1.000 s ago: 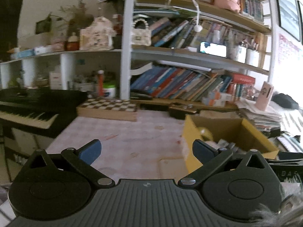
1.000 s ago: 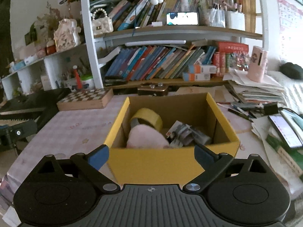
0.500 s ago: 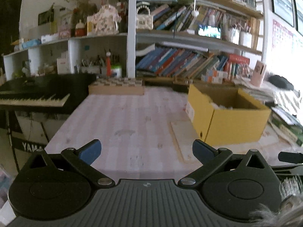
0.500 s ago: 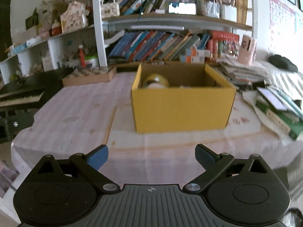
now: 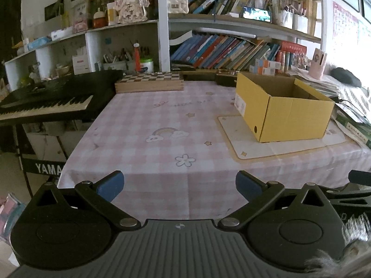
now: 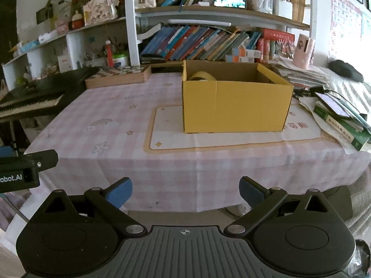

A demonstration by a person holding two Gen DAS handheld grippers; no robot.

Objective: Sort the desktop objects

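A yellow cardboard box (image 6: 234, 106) (image 5: 292, 113) stands on a cream mat (image 6: 208, 136) on the pink checked tablecloth (image 5: 162, 125). Over its rim I see the top of a yellow tape roll (image 6: 201, 76); the rest of its contents are hidden. My left gripper (image 5: 179, 185) hangs open and empty in front of the table's near edge. My right gripper (image 6: 185, 191) is open and empty too, held back from the table edge, facing the box. The left gripper's body (image 6: 20, 169) shows at the left of the right wrist view.
A chessboard box (image 5: 149, 82) lies at the table's back. A black keyboard (image 5: 46, 99) stands to the left. Stacked books and papers with a phone (image 6: 336, 113) crowd the right side. Bookshelves (image 6: 208, 39) rise behind.
Both grippers have pulled back and away from the box, from above it to beyond the table's front edge. Both stay open and empty.
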